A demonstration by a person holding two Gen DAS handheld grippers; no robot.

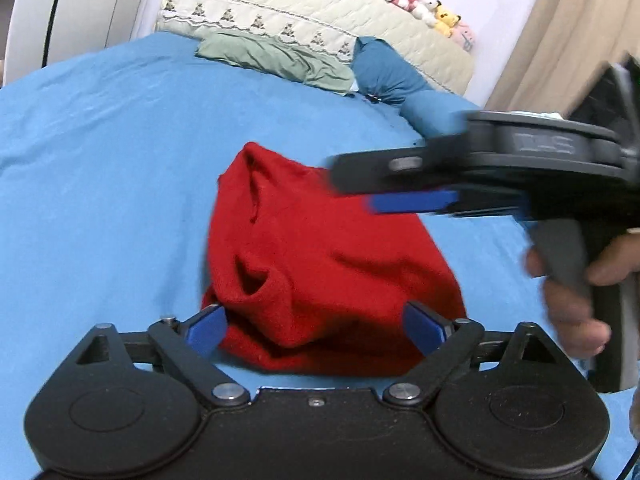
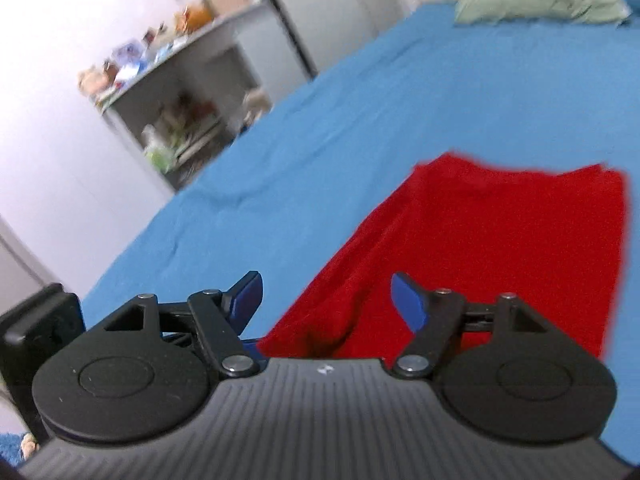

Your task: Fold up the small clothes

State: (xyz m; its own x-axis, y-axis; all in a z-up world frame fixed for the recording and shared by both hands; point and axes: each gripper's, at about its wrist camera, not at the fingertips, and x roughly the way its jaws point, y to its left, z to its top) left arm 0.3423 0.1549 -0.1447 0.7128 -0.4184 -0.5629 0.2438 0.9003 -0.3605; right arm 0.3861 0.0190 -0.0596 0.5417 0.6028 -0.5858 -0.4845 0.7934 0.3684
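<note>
Here, with the red garment (image 1: 320,264) lying rumpled on the blue bed (image 1: 100,160) and the left claw (image 1: 316,328) and right claw (image 2: 326,300) both spread empty, opposite corners are best pinched together before lifting.

- Left wrist cam sits right behind its own open black left claw (image 1: 316,330), looking low across the blue-sheeted bed (image 1: 100,160) toward the cream quilted headboard (image 1: 280,4), close to the crumpled red knit garment (image 1: 320,264).
- Right wrist cam rides behind the right claw (image 2: 326,300), tilted, facing across the bed toward a grey shelf unit (image 2: 176,92).
- Both views share the red garment, the blue bed and the pale green pillow (image 1: 276,60); the left view also catches the right claw from the side.
</note>
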